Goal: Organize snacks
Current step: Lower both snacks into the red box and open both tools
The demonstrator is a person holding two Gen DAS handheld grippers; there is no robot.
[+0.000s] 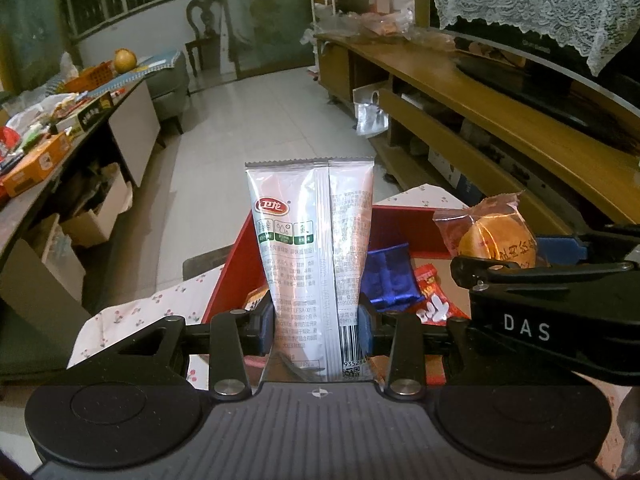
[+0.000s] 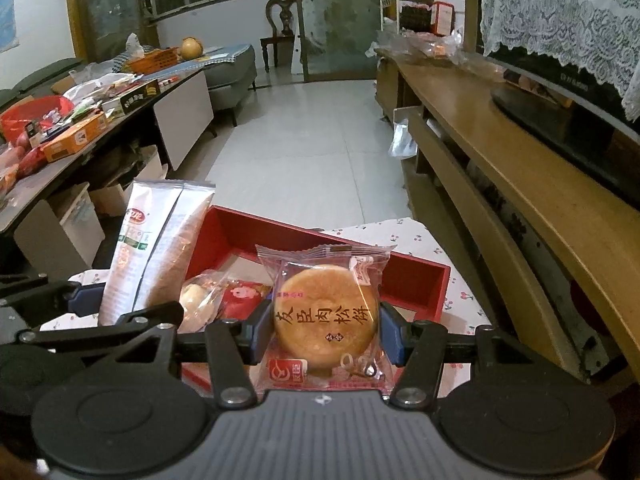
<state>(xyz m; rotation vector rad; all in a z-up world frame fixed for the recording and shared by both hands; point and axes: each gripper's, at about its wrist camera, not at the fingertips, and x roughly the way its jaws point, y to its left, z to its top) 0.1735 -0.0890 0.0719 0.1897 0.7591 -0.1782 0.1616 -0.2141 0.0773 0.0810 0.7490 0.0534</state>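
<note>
- A pale tiled floor (image 1: pixel 256 120) runs back to a glass door, with a long wooden TV cabinet (image 2: pixel 520 168) along the right wall and a low dark table crowded with boxes and packets (image 1: pixel 44 148) on the left.
- In the foreground a white cloth printed with small cherries (image 2: pixel 404 232) covers a surface, and an open red rectangular box (image 2: pixel 416 280) sits on it.
- The left gripper (image 1: pixel 318 326) is closed on a tall silver foil snack sachet with a red logo (image 1: pixel 310 240); its blue pads press the sachet's lower sides, and the packet stands upright above the near end of the box.
- The right gripper (image 2: pixel 325 334) clamps a round golden pastry in a clear wrapper with red print (image 2: pixel 326 312), held flat-on to the camera over the box's near edge.
- The two grippers sit close side by side, the right one's black arm just beside the sachet.
- Inside the box lie a blue foil packet (image 1: pixel 390 276), a small red packet (image 1: pixel 430 292) and what looks like a pale bun in clear plastic (image 2: pixel 196 300), partly hidden by the linkage.
</note>
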